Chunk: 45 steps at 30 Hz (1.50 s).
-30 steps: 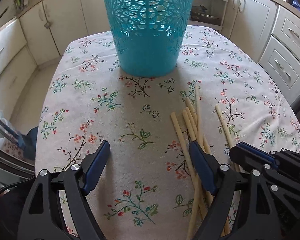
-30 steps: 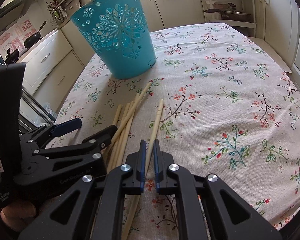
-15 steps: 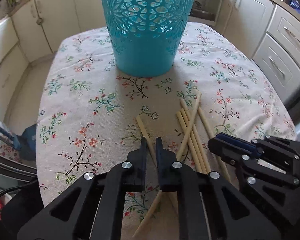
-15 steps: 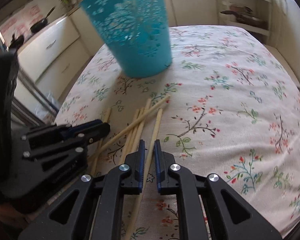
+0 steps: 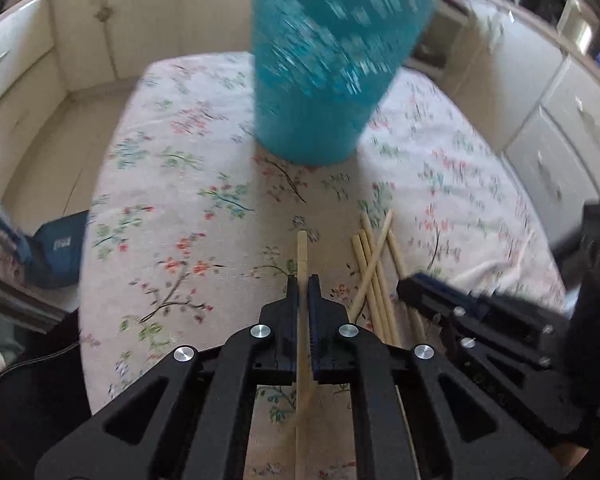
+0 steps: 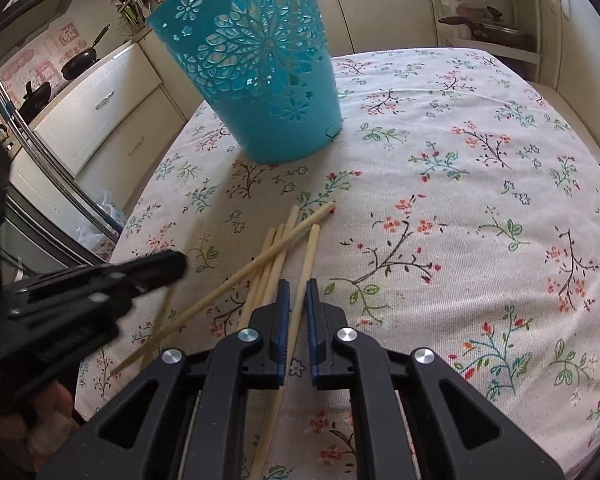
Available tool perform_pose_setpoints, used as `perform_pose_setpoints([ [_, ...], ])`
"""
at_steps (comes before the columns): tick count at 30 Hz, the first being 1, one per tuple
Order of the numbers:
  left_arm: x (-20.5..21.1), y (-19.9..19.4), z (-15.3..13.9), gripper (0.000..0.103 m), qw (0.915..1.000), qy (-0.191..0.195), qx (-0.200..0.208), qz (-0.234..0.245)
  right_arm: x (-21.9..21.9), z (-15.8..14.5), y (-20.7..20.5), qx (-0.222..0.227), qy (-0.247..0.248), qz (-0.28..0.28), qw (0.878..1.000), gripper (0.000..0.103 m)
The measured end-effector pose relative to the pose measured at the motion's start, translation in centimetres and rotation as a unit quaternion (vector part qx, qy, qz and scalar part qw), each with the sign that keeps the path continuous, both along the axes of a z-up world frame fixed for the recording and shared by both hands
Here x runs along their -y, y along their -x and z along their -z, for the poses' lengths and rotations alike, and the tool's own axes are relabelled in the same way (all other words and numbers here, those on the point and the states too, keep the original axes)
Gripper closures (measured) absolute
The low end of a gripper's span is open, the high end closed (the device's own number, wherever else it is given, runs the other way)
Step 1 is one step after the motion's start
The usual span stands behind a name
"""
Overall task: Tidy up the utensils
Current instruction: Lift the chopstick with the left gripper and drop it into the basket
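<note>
Left gripper (image 5: 302, 280): fingers closed on one chopstick (image 5: 302, 252), which runs straight out between the pads and past the fingertips, pointing toward the teal basket (image 5: 324, 72). The view is motion-blurred.

Right gripper (image 6: 296, 286): fingers nearly together around a second chopstick (image 6: 310, 252). A slight gap shows at each pad, so firm contact cannot be confirmed. Its far end lies ahead of the fingertips.

Loose chopsticks (image 6: 274, 248) lie in a crossed bundle on the floral tablecloth (image 6: 460, 200), just left of the right fingers and right of the left fingers. The basket stands upright well ahead of both fingertips.
</note>
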<state>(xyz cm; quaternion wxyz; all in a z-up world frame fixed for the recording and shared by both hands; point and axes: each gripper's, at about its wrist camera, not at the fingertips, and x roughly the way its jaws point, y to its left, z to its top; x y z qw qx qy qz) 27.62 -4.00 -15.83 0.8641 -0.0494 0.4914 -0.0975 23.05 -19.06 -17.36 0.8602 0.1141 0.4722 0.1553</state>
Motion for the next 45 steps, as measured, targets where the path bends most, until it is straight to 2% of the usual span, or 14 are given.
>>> perform_pose_setpoints([
  [2,-0.7,0.4,-0.5,0.098,0.9996,0.018,0.003,-0.023,0.1,0.0,0.1,-0.002,-0.004,0.001,1.0,0.095],
  [4,-0.8,0.6,-0.9,0.098,0.9993,0.018,0.015,-0.031,0.2,0.0,0.1,-0.003,-0.008,0.002,1.0,0.095],
  [6,-0.9,1.1,-2.0,0.098,0.9987,0.02,0.036,-0.032,0.2,0.0,0.2,-0.003,-0.009,0.001,1.0,0.095],
  [9,-0.7,2.4,-4.7,0.098,0.9956,0.019,0.089,-0.022,0.1,-0.1,0.3,-0.002,-0.006,0.001,1.0,0.095],
  [14,-0.4,3.5,-9.1,0.098,0.9858,0.012,0.167,-0.007,0.2,0.0,0.3,-0.002,-0.008,0.003,1.0,0.095],
  [19,-0.9,4.1,-11.9,0.098,0.9784,0.013,0.206,-0.009,0.2,0.0,0.4,-0.001,-0.009,0.004,1.0,0.095],
  [24,-1.7,3.6,-15.5,0.098,0.9687,0.033,0.245,-0.022,0.2,-0.1,0.4,0.0,-0.01,0.005,1.0,0.095],
  [33,-1.2,-0.5,-21.6,0.098,0.9458,0.064,0.317,-0.032,0.4,0.1,0.1,0.0,-0.023,0.011,1.0,0.095],
  [37,-0.4,-3.0,-24.0,0.098,0.9316,0.08,0.352,-0.04,0.5,0.2,0.0,0.001,-0.03,0.011,1.0,0.095],
  [41,0.1,-6.2,-24.8,0.098,0.923,0.087,0.37,-0.061,0.5,0.1,0.0,0.006,-0.033,0.01,0.999,0.093],
  [45,0.7,-9.8,-24.4,0.098,0.9185,0.091,0.376,-0.082,0.3,0.1,0.1,0.014,-0.025,0.006,1.0,0.093],
])
